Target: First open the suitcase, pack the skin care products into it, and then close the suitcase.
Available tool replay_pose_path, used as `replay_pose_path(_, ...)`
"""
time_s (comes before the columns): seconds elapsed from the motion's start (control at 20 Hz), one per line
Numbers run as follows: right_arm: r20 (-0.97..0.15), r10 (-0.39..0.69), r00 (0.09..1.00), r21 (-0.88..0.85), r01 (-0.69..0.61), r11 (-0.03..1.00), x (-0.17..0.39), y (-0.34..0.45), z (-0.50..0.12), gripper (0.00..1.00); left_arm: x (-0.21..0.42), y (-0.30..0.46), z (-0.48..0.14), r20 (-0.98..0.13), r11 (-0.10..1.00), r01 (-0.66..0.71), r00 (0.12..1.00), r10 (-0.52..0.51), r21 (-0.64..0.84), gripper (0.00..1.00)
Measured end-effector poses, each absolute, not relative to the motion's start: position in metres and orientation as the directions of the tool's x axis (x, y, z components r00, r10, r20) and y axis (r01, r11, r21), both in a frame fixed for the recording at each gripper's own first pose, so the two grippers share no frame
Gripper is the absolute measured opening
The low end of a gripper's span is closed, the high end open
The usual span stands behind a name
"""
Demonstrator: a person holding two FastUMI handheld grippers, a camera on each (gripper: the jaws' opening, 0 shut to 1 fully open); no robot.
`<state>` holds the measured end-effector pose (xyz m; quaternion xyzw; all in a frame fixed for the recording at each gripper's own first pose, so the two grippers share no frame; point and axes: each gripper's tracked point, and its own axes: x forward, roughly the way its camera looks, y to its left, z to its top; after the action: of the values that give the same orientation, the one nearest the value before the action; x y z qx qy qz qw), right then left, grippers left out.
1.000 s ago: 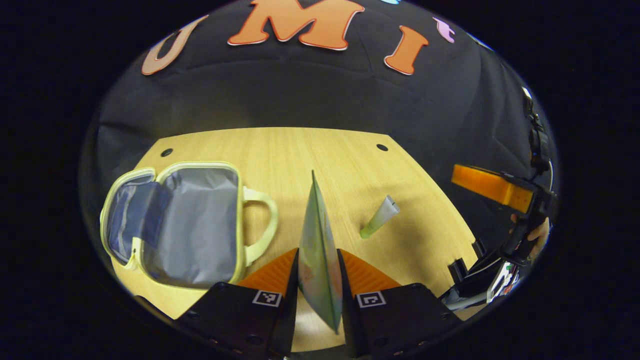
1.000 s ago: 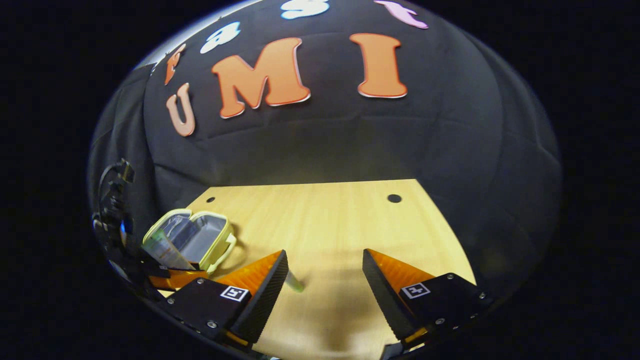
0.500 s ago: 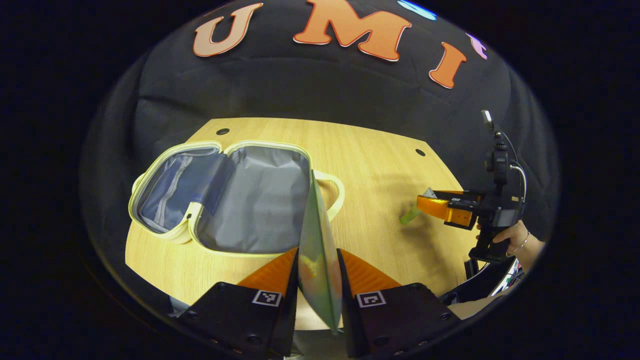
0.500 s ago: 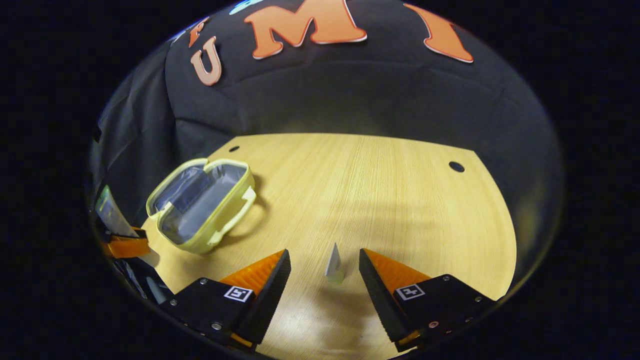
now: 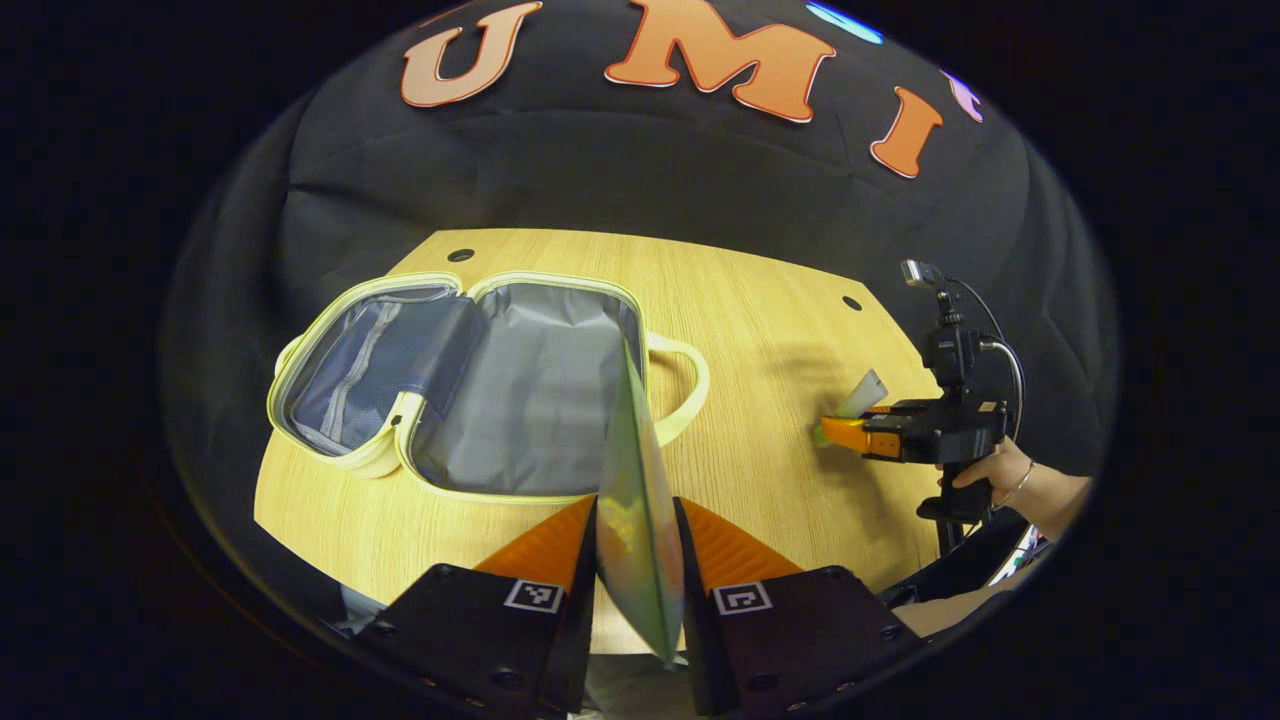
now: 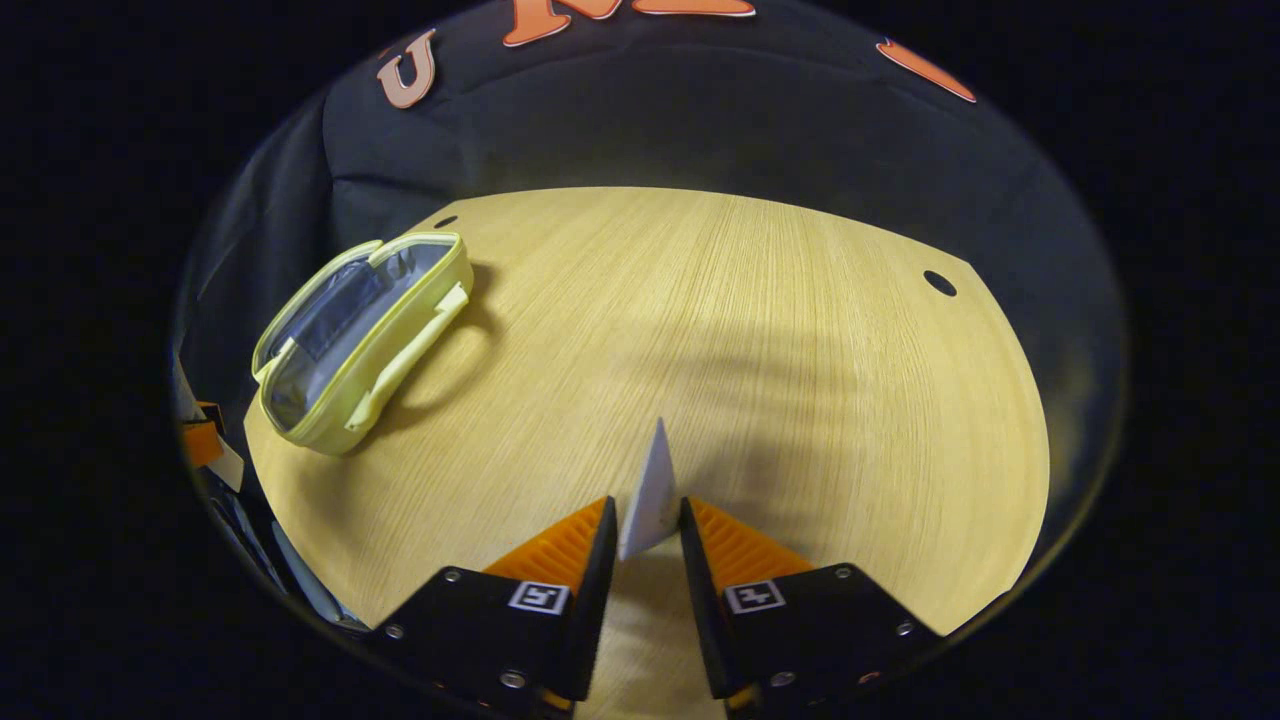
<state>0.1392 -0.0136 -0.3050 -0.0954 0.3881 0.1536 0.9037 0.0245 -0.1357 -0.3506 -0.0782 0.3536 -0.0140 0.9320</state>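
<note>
Two claws clamped, left claw (image 5: 636, 540) gripping sachet (image 5: 632, 500), right claw (image 6: 648, 540) gripping tube (image 6: 650, 495)

Overhead light, soft shadows on the table (image 6: 800, 330), heavy fisheye warping.

Each tool (image 5: 636, 545) has two ridged, wedge-shaped fingers on black blocks carrying small square black-and-white markers and round screw heads. The right tool (image 5: 850, 432) has a black pistol handle, a looping black cable and a mast. The hand (image 5: 985, 470) wears a thin bracelet.

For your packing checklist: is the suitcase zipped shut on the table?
No, the suitcase lies open on the table, its grey lining showing.
</note>
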Motion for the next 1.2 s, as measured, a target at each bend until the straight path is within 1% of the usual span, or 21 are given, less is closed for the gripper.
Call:
replay_pose_path(0.05,-0.735,0.21,0.645,-0.043,-0.352,0.935,0.134,-0.012,-0.302,0.33,0.024,-0.135,-0.35,-0.659,0.988,-0.024,0.748,-0.082,-0.15,0.4)
replay_pose_path(0.15,-0.717,0.217,0.663,-0.049,-0.358,0.932,0.129,-0.014,-0.284,0.31,0.023,-0.135,-0.342,-0.661,0.989,-0.013,0.746,-0.087,-0.144,0.4)
replay_pose_path(0.25,-0.71,0.248,0.66,-0.033,-0.382,0.924,0.115,-0.009,-0.261,0.31,0.021,-0.133,-0.331,-0.661,0.99,-0.001,0.744,-0.094,-0.142,0.4)
replay_pose_path(0.45,-0.704,0.362,0.61,0.097,-0.423,0.901,0.083,0.023,-0.217,0.31,0.012,-0.116,-0.298,-0.666,0.991,0.034,0.737,-0.112,-0.13,0.4)
replay_pose_path(0.5,-0.702,0.382,0.602,0.12,-0.429,0.895,0.077,0.032,-0.208,0.3,0.011,-0.108,-0.291,-0.673,0.991,0.04,0.73,-0.116,-0.127,0.39)
replay_pose_path(0.55,-0.695,0.404,0.595,0.144,-0.435,0.889,0.069,0.041,-0.198,0.26,0.011,-0.1,-0.286,-0.681,0.991,0.051,0.722,-0.123,-0.125,0.39)
replay_pose_path(0.6,-0.69,0.426,0.586,0.168,-0.442,0.881,0.063,0.051,-0.191,0.31,0.012,-0.094,-0.281,-0.69,0.99,0.066,0.711,-0.136,-0.128,0.4)
replay_pose_path(0.7,-0.689,0.459,0.562,0.211,-0.45,0.868,0.051,0.072,-0.182,0.31,0.014,-0.081,-0.281,-0.731,0.985,0.103,0.661,-0.171,-0.137,0.4)
replay_pose_path(0.8,-0.683,0.469,0.56,0.236,-0.439,0.867,0.045,0.091,-0.176,0.3,0.027,-0.065,-0.286,-0.767,0.979,0.151,0.609,-0.203,-0.139,0.38)
replay_pose_path(0.95,-0.679,0.438,0.589,0.246,-0.379,0.892,0.042,0.113,-0.181,0.31,0.059,-0.041,-0.31,-0.812,0.964,0.211,0.527,-0.25,-0.159,0.4)
replay_pose_path(1.2,-0.684,0.361,0.635,0.271,-0.238,0.933,0.04,0.142,-0.186,0.31,0.108,-0.023,-0.354,-0.889,0.947,0.274,0.374,-0.264,-0.166,0.4)
